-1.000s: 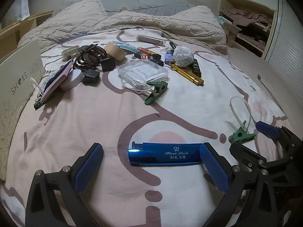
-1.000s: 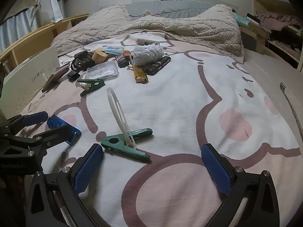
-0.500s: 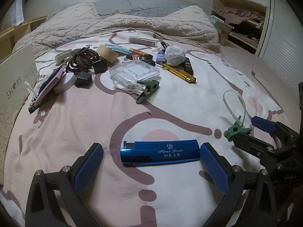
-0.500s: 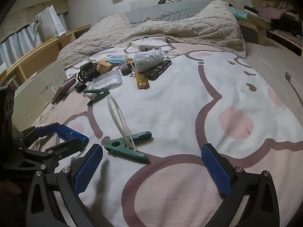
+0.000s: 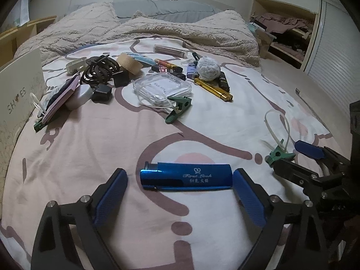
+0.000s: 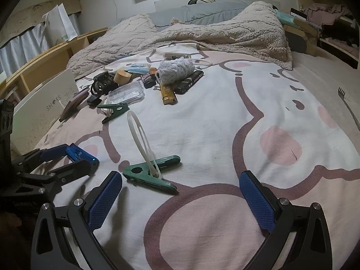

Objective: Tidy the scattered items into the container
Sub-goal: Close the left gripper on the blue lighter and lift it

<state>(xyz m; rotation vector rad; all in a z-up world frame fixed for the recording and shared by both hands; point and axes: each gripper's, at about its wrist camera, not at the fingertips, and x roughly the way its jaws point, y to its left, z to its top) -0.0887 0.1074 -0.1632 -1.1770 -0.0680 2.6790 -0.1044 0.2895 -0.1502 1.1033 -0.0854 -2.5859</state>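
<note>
A blue lighter [image 5: 186,177] lies crosswise on the patterned bedsheet between the fingers of my left gripper [image 5: 180,176]. Its jaws are closing. The right pad sits at the lighter's end and a small gap stays at the left pad. The right wrist view shows this gripper [image 6: 65,160] around the lighter [image 6: 83,154] at the left. My right gripper [image 6: 180,177] stands open, with nothing gripped. A green clamp [image 6: 150,175] holding a white zip-tie loop lies just ahead of its left finger. The white shoe box [image 5: 18,94] stands at the bed's left edge.
Farther up the sheet is a heap of several items: a clear plastic case [image 5: 162,87], a second green clamp [image 5: 178,108], a gold lighter [image 5: 213,90], a white yarn ball [image 5: 208,68], black hair clips [image 5: 99,72]. A beige blanket [image 5: 180,31] covers the bed's head.
The left gripper's pads have drawn in toward the blue lighter's ends, and the lighter now sits squarely between them. The right gripper has barely shifted.
</note>
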